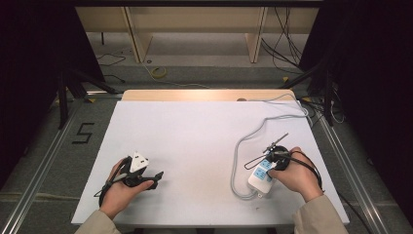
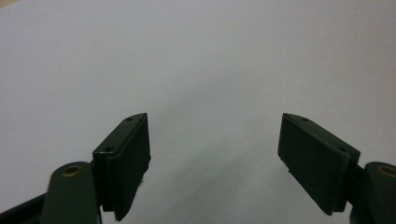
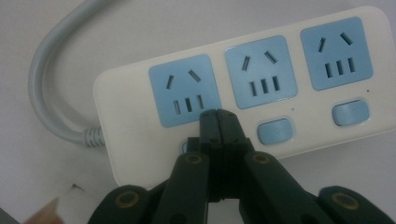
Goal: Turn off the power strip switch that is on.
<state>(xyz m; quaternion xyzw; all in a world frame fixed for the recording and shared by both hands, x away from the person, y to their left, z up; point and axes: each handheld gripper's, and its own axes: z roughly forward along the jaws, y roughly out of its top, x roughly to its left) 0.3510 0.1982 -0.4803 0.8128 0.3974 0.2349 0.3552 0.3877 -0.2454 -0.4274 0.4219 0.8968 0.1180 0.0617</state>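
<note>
Power strip [image 3: 243, 88], white with three blue sockets, lying at the table's [image 1: 195, 141] right near edge: rigid, light, smooth-cased, probably best pinned from above while its stiff grey cord [image 3: 46, 93] resists. Right gripper [image 3: 218, 116], jaws clenched on nothing, presses its tips at the first socket's switch; left gripper [image 2: 215, 140] rests released.

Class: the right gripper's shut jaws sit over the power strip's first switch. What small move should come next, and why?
Probably press straight down. The right gripper is shut, tips over the covered first switch on the power strip, beside the cable end; the other two switches lie uncovered.
</note>
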